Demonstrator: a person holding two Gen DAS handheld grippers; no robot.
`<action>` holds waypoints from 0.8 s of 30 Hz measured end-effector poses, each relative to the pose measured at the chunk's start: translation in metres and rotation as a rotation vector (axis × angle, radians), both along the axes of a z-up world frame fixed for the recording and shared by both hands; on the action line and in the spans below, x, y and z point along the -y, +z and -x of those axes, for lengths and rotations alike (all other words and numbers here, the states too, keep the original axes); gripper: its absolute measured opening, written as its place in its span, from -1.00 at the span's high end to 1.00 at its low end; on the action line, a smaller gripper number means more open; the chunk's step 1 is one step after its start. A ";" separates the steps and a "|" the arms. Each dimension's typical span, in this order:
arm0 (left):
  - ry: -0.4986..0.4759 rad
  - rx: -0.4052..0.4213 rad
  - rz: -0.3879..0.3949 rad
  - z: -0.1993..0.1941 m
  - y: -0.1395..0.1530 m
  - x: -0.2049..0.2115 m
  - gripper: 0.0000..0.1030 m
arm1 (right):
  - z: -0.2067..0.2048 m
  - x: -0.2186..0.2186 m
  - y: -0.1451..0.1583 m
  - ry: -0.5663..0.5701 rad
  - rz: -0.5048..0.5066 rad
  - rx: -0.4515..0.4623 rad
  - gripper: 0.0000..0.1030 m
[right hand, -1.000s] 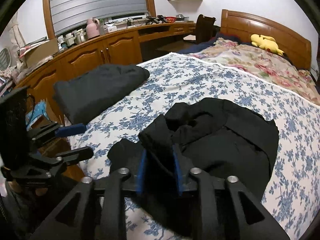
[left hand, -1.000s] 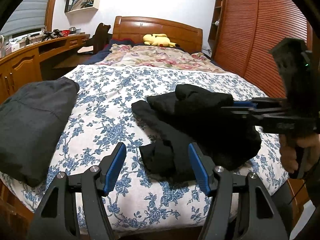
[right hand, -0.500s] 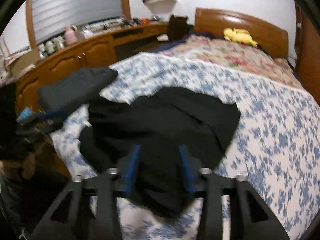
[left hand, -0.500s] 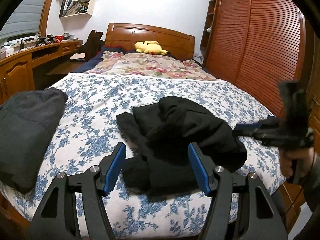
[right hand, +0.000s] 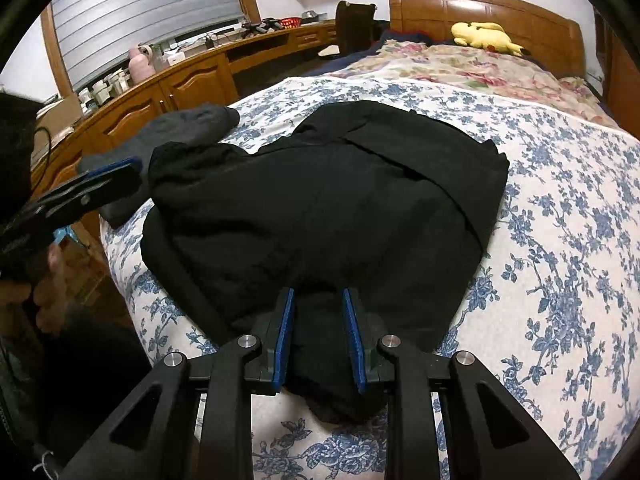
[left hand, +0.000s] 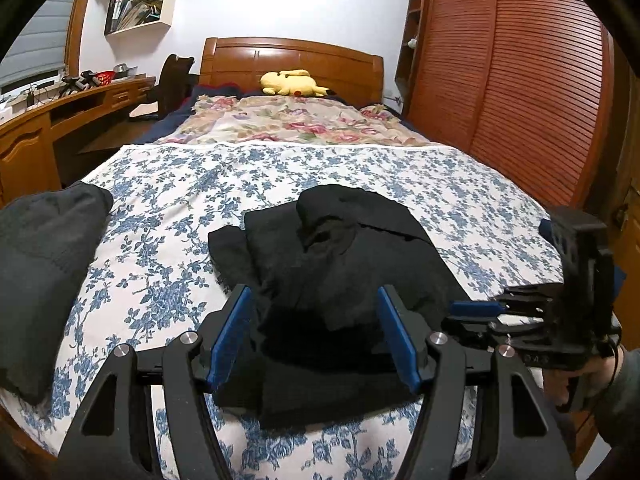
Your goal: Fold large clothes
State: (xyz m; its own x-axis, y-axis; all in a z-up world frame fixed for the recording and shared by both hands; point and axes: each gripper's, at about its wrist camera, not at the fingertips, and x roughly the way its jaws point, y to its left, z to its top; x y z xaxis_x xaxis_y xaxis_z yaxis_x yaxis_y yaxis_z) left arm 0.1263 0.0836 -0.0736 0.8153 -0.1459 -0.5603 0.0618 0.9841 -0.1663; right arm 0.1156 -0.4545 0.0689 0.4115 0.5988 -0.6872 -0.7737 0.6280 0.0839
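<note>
Bedroom, with a floral bed. Right gripper pinches the near edge of the black garment, which lies bunched at the bed's foot. Left gripper hangs wide open just above the same heap. Spreading seems underway; next, the left needs its own edge to pull flat.

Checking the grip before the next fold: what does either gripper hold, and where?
The right gripper pinches the black garment at its near edge. The left gripper is open around it, holding nothing.
</note>
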 end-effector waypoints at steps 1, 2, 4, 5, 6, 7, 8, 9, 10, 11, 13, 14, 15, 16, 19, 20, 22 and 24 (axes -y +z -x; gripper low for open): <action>0.001 -0.003 -0.003 -0.003 0.000 0.000 -0.27 | -0.003 0.001 -0.003 0.001 0.000 0.005 0.50; 0.003 -0.006 -0.008 -0.006 -0.001 0.000 -0.27 | -0.003 0.000 -0.003 0.002 -0.001 0.008 0.50; 0.021 -0.020 -0.009 -0.014 -0.002 -0.002 -0.27 | -0.003 0.000 -0.005 0.004 -0.002 0.015 0.50; 0.023 -0.025 -0.003 -0.017 -0.003 -0.003 -0.27 | -0.001 0.003 -0.005 0.004 -0.004 0.019 0.50; 0.023 -0.032 0.003 -0.020 -0.004 -0.004 -0.27 | 0.001 0.005 -0.006 0.002 -0.006 0.023 0.50; 0.022 -0.038 0.007 -0.022 -0.005 -0.003 -0.27 | 0.001 0.005 -0.007 0.001 -0.008 0.026 0.50; 0.021 -0.046 0.008 -0.025 -0.006 -0.002 -0.27 | 0.002 0.007 -0.006 0.000 -0.011 0.027 0.50; 0.019 -0.052 0.007 -0.026 -0.008 -0.001 -0.27 | 0.002 0.008 -0.006 0.000 -0.013 0.030 0.50; 0.014 -0.057 0.006 -0.028 -0.009 0.000 -0.27 | 0.003 0.010 -0.007 0.002 -0.015 0.031 0.50; 0.009 -0.063 0.006 -0.030 -0.010 0.002 -0.26 | 0.004 0.010 -0.007 0.001 -0.017 0.032 0.50; -0.001 -0.077 0.008 -0.032 -0.013 0.005 -0.12 | 0.004 0.011 -0.007 0.000 -0.019 0.033 0.50; -0.005 -0.084 0.012 -0.032 -0.014 0.006 -0.03 | 0.004 0.011 -0.007 0.000 -0.020 0.033 0.50; -0.010 -0.090 0.016 -0.033 -0.015 0.006 0.11 | 0.004 0.011 -0.007 -0.001 -0.020 0.033 0.50; -0.012 -0.094 0.016 -0.033 -0.016 0.006 0.18 | 0.004 0.012 -0.006 -0.002 -0.020 0.033 0.50; -0.017 -0.092 0.022 -0.029 -0.015 0.006 0.64 | 0.006 0.013 -0.003 0.000 -0.016 0.039 0.50; -0.027 -0.089 0.030 -0.027 -0.014 0.006 0.72 | 0.006 0.013 -0.002 -0.002 -0.015 0.039 0.48; -0.034 -0.077 0.023 -0.022 -0.012 0.007 0.78 | 0.006 0.016 0.002 -0.009 -0.017 0.040 0.39; -0.031 -0.046 0.014 -0.012 -0.006 0.007 0.81 | 0.006 0.020 0.007 -0.014 -0.022 0.047 0.32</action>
State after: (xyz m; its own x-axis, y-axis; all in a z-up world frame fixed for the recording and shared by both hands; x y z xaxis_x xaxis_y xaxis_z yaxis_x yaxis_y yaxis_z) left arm 0.1386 0.0762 -0.0799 0.7834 -0.1790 -0.5952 0.0846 0.9794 -0.1831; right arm 0.1096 -0.4747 0.0756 0.4516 0.6070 -0.6539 -0.7680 0.6375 0.0615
